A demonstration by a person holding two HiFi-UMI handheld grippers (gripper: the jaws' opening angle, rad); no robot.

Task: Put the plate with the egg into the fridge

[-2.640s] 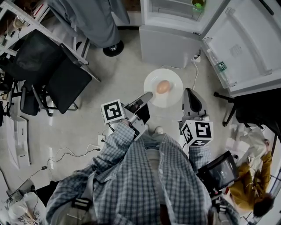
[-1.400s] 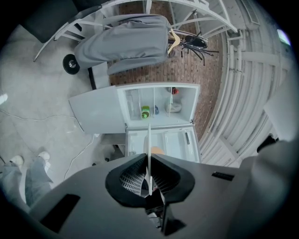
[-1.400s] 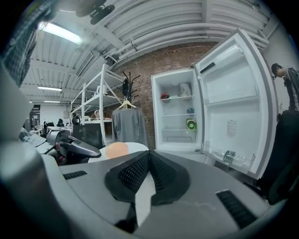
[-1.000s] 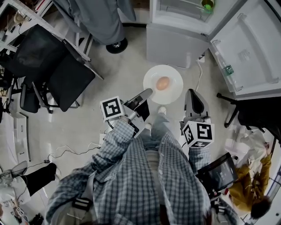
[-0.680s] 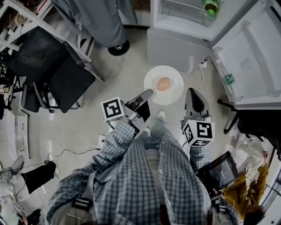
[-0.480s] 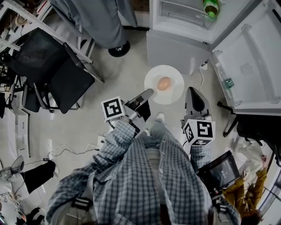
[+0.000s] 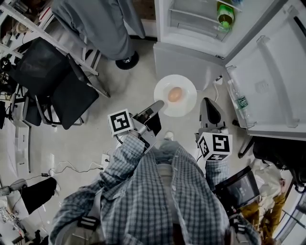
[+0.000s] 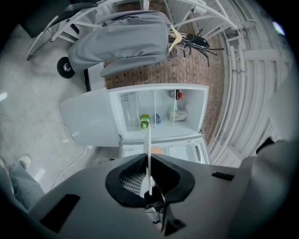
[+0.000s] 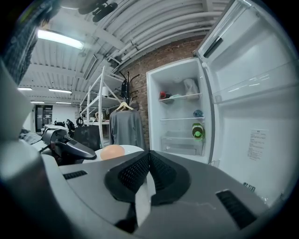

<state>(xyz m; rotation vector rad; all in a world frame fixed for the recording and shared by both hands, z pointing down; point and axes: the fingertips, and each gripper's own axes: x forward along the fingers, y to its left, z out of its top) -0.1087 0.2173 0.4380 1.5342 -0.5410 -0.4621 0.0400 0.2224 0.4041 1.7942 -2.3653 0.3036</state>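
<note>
A white plate (image 7: 184, 101) with a brown egg (image 7: 175, 94) on it hangs level above the floor, just in front of the open fridge (image 7: 191, 45). My left gripper (image 7: 159, 105) is shut on the plate's left rim and my right gripper (image 7: 206, 102) on its right rim. In the left gripper view the plate (image 8: 148, 142) shows edge-on between the shut left gripper (image 8: 148, 161), with the egg (image 8: 157, 150) just behind. In the right gripper view the right gripper (image 9: 149, 158) pinches the plate (image 9: 134, 149), and the egg (image 9: 112, 152) lies to the left.
The fridge door (image 7: 267, 72) stands wide open to the right, with a bottle (image 7: 237, 98) in its shelf. A green bottle (image 7: 224, 14) lies inside the fridge. Black chairs (image 7: 57, 81) and a hanging grey coat (image 7: 100, 24) are to the left. Cables (image 7: 71, 167) trail over the floor.
The plate, held by both grippers, has been carried a little closer to the fridge. More of the fridge's inside now shows at the top of the head view.
</note>
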